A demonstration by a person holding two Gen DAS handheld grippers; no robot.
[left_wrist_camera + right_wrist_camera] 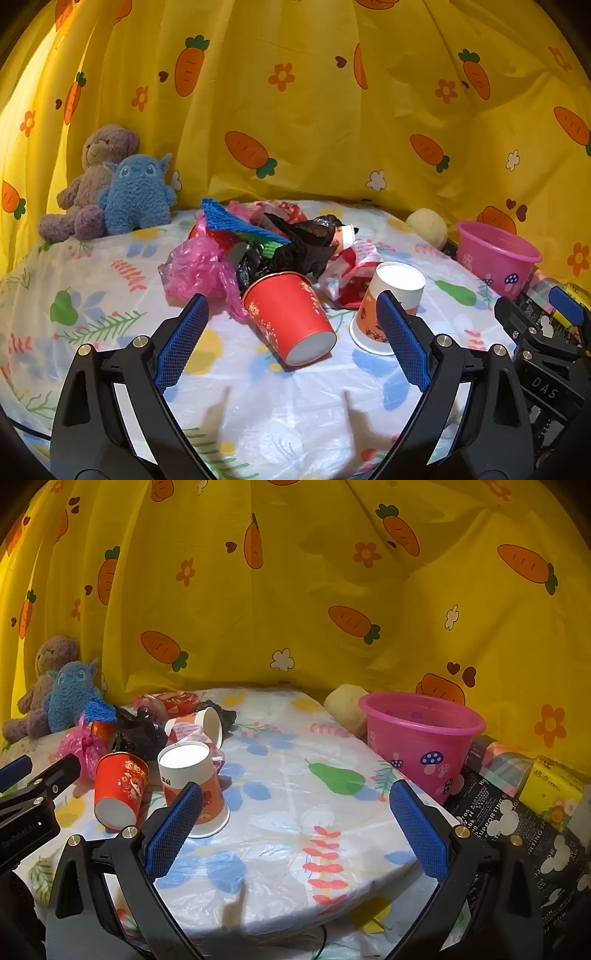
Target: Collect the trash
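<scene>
Readable text: "DAS" on the right gripper's black body where it shows at the right edge of the left view; "GenRobot.AI" on the left gripper's body at the left edge of the right view. A black printed bag (517, 823) right of the table carries white words, "SUPPORTING" among them, plus mouse-head shapes. The red cup (291, 317) bears gold characters, too small to read.

Left gripper (291, 336): tilted slightly down over the table (110, 295), fingers spread wide, nothing between the pads. The red cup lies on its side just ahead between the fingertips, base toward the camera, not touched.

Right gripper (295, 819): same slight downward tilt, fingers fully spread, holding nothing. Its left pad overlaps the white cup (192, 782) in view; contact cannot be told. That cup stands mouth down.

Trash: both cups sit in front of a heap (266, 243) of pink and black plastic bags, blue netting and wrappers at table centre. The pink bin (421, 738) stands at the table's right edge, well apart from the heap.
</scene>
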